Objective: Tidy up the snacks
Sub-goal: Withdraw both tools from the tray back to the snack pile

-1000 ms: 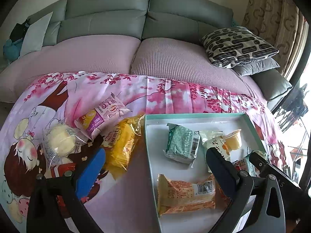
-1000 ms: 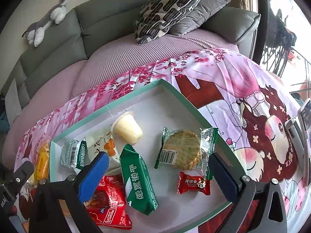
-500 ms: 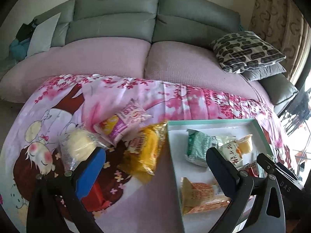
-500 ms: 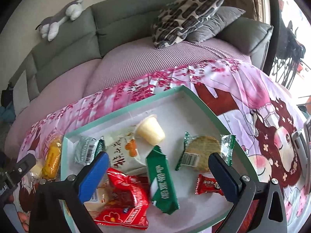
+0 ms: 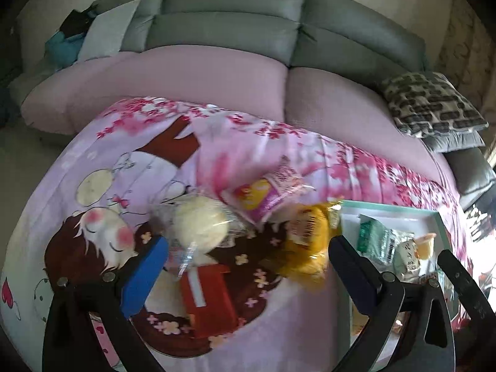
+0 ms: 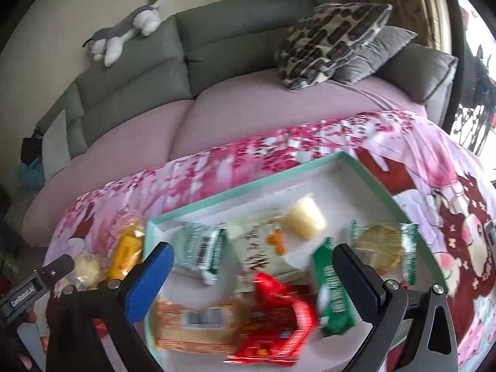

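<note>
Left gripper [image 5: 248, 266] gaped empty over the cloth [image 5: 93, 161]: bun [image 5: 200, 228], pink pack [image 5: 268, 193] pointing far-right, yellow pack [image 5: 307, 245] long axis near-far against the tray [image 6: 241, 197]. Right gripper [image 6: 252, 276] gaped empty above tray snacks.

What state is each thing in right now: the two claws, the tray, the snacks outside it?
Left claw: open, empty, over the cloth.
Right claw: open, empty, over the tray.
Tray: holds several wrapped snacks.
Round bun: sealed in clear wrap, outside the tray.
Pink packet: outside the tray, on the cloth.
Yellow packet: outside, against the tray's edge.
</note>
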